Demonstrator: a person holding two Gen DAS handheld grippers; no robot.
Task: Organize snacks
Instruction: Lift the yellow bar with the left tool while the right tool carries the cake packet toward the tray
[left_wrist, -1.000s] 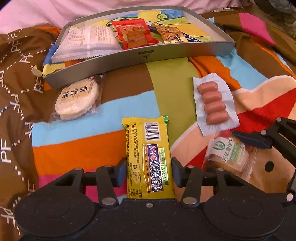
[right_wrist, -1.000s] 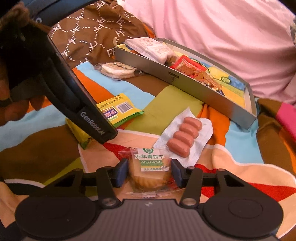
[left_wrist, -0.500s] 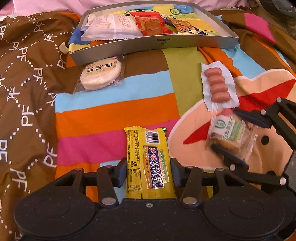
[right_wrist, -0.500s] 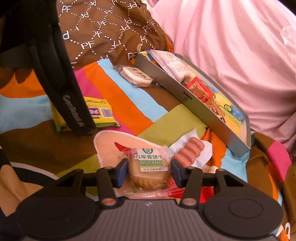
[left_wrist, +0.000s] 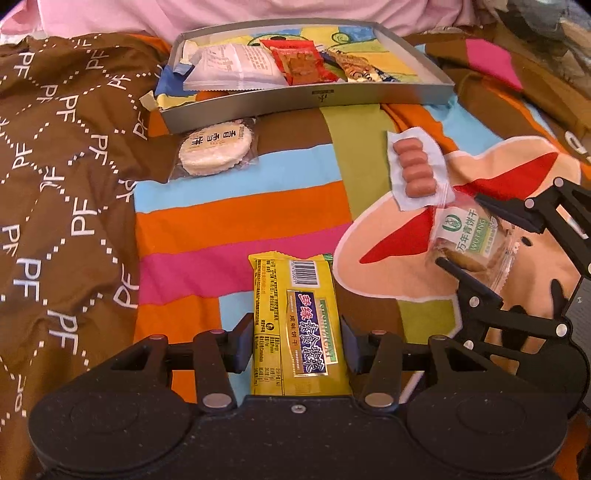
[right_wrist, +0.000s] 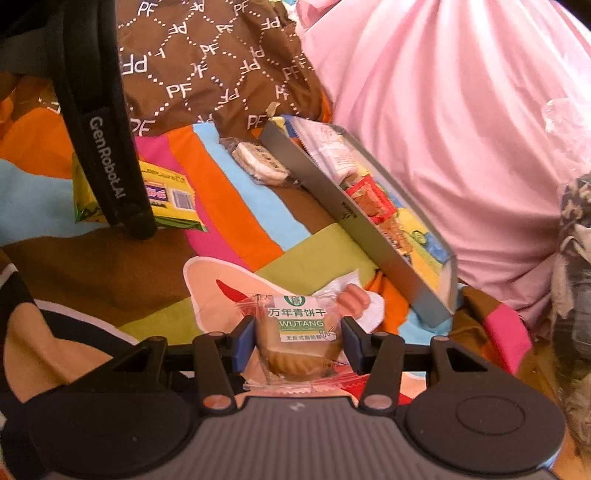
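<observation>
From the left gripper's (left_wrist: 295, 343) own camera, its two fingers are pressed against the long sides of a yellow cracker packet (left_wrist: 295, 325), which sticks forward between them, and looks lifted off the striped bedspread (left_wrist: 229, 221). Ahead sits the grey tin tray (left_wrist: 310, 101), already holding a white packet, a red one and a brown one. A round rice cake (left_wrist: 216, 149) lies just in front of the tray's near wall, and a pack of small sausages (left_wrist: 415, 168) lies off to the right. I'd say the thing to do well here is to carry the yellow packet over the near wall and set it into the bare right part of the tray, flat, not on top of the others.

From the right gripper's (right_wrist: 297, 343) camera, its fingers are closed on a clear-wrapped biscuit (right_wrist: 301, 341) with a green label, held above the bedspread. The sausage pack (right_wrist: 356, 299) peeks out just behind it, and the tray (right_wrist: 384, 251) runs away diagonally to the right. The other tool crosses the upper left, so the two loads should go in one at a time to avoid knocking together. The wrapper looks slippery; a steady grip matters.
</observation>
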